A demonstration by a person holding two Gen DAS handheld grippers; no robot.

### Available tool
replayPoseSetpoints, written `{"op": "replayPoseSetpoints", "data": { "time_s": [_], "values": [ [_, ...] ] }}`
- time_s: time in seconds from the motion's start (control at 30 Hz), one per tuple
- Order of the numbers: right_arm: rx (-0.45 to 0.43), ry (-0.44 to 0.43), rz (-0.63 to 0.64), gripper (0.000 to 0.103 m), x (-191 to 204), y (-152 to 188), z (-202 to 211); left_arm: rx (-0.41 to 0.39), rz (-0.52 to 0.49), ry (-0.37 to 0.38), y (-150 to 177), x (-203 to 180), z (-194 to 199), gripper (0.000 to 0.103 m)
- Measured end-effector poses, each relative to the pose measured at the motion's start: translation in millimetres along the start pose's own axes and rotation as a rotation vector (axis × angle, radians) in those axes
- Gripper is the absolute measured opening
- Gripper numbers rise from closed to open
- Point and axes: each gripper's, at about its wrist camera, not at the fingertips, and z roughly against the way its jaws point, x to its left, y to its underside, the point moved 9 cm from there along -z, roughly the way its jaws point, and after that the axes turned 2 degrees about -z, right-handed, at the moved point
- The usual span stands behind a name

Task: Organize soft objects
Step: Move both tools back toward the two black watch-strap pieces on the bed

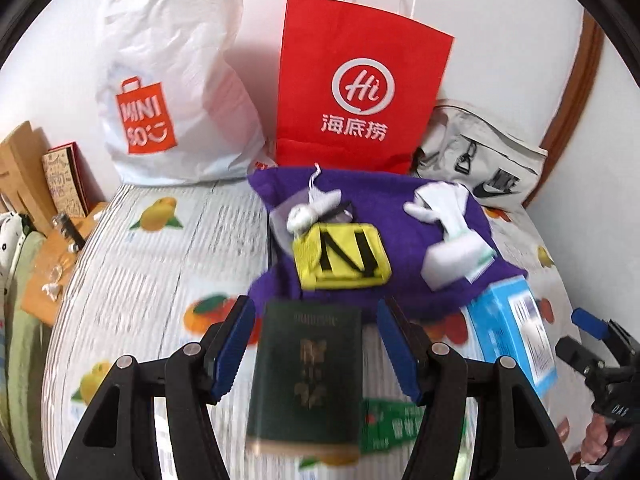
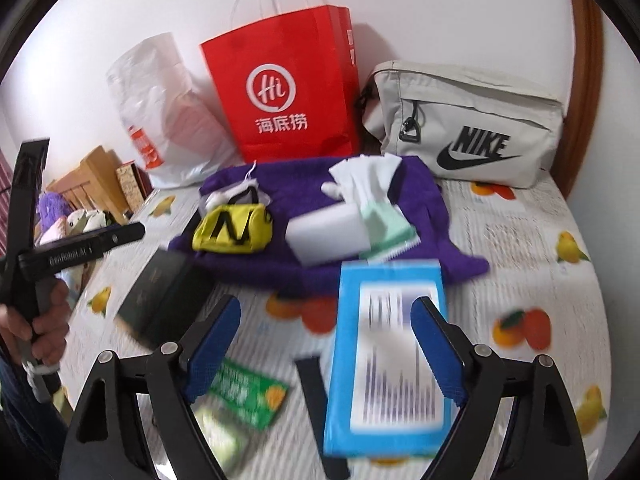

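Grippers hover over a cluttered bed: the left gripper, fingers parted, brackets a dark green booklet at lower centre without pressing it. The right gripper, also released, straddles a blue packet at lower right. Sorting looks barely begun; next, probably, a firm pinch on either item.

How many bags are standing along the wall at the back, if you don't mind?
3: a white plastic bag on the left, a red paper bag in the middle, a grey Nike bag on the right. Others may be hidden.

- You read "MINISO" on the white plastic bag.
- You read "Hi" and "海底捞" on the red paper bag.
- You read "NIKE" on the grey pouch.
- You read "N" on the yellow pouch.
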Motion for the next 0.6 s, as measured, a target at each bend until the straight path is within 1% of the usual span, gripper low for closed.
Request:
{"op": "replayPoseSetpoints", "data": {
  "time_s": [0.07,0.1,0.13,0.17,0.2,0.23,0.3,0.4,0.5,0.57,0.6],
  "values": [
    [0.001,-0.003,0.009,0.081,1,18,9,0.002,0.010,0.009,15,0,9,0.061],
    [0.007,-0.009,0.008,0.075,1,29,12,0.003,0.015,0.013,21,0,12,0.061],
    [0.027,-0.018,0.002,0.069,1,44,14,0.006,0.024,0.017,29,0,15,0.061],
    [0.044,-0.024,-0.001,0.067,1,54,14,0.014,0.033,0.023,38,0,17,0.061],
    [0.068,-0.030,-0.003,0.061,-1,70,14,0.023,0.041,0.027,45,0,19,0.061],
    [0.082,-0.032,-0.004,0.057,-1,79,12,0.030,0.045,0.030,51,0,19,0.061],
    [0.112,-0.032,-0.008,0.053,-5,98,6,0.038,0.048,0.031,65,0,22,0.061],
    [0.136,-0.030,-0.021,0.051,-11,116,-9,0.038,0.047,0.044,81,-3,27,0.061],
    [0.164,-0.012,-0.026,0.045,-17,125,-28,0.049,0.030,0.046,98,-7,30,0.061],
    [0.178,0.005,-0.020,0.044,-20,130,-41,0.062,0.025,0.045,108,-7,30,0.061],
    [0.150,0.018,0.006,0.044,-17,128,-43,0.069,0.024,0.044,112,-5,29,0.061]
  ]
}}
